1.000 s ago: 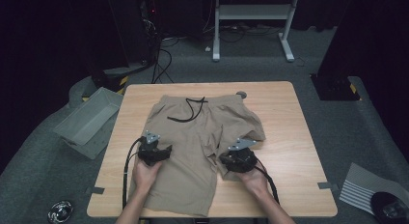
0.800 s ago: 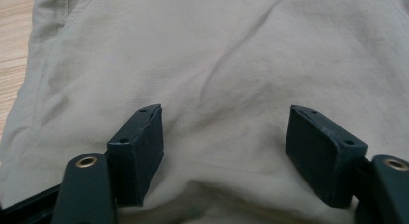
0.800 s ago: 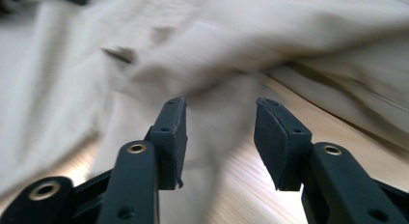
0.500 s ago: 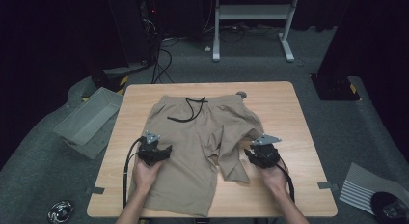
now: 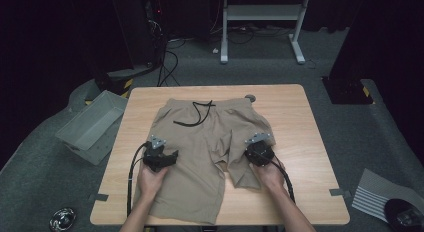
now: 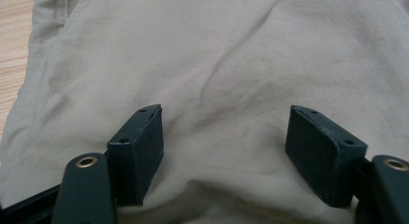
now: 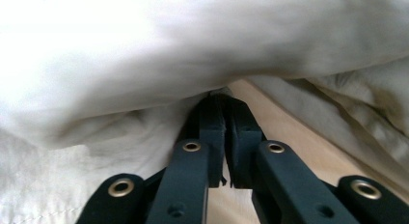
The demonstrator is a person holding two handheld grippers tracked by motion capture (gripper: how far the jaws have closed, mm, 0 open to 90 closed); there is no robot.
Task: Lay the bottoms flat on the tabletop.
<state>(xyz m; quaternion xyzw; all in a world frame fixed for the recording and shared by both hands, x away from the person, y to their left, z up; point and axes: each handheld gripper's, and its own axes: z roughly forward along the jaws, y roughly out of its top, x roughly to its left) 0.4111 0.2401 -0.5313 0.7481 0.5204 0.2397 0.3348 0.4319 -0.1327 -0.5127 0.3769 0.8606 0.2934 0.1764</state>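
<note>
Tabletop shorts, apparently in right gripper

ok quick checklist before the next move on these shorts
1. Right tongs closed at the fabric: ok. They have just been closing, and their tips sit under a fold of the shorts.
2. Fabric actually pinched between the pads: cannot tell.
3. Left tongs open: ok, resting on the left leg with nothing gripped.
4. Left leg flat: ok.
5. Right leg flat: not ok, bunched and folded.
6. Drawstring away from both tongs: ok.
</note>
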